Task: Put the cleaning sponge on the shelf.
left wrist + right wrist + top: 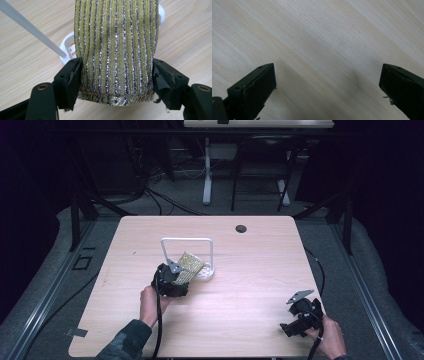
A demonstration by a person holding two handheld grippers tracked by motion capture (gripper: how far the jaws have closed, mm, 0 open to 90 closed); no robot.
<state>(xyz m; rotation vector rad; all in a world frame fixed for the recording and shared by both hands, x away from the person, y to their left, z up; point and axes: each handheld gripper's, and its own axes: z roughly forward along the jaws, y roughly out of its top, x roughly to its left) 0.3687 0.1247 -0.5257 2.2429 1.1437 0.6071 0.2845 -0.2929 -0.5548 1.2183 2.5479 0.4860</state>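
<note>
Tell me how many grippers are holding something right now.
1. The left gripper near the table's middle grips the glittery gold cloth beside the white rack. The right gripper, near the table's right edge, is open and holds nothing.

One glittery cloth (116,50), one white rack (187,240), two tools.

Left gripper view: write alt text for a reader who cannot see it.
A gold and silver striped glittery fabric piece is pinched at its sides between the left gripper's two black jaws. Behind it lies a white plastic stand with a thin white rod, on a light wooden table.
</note>
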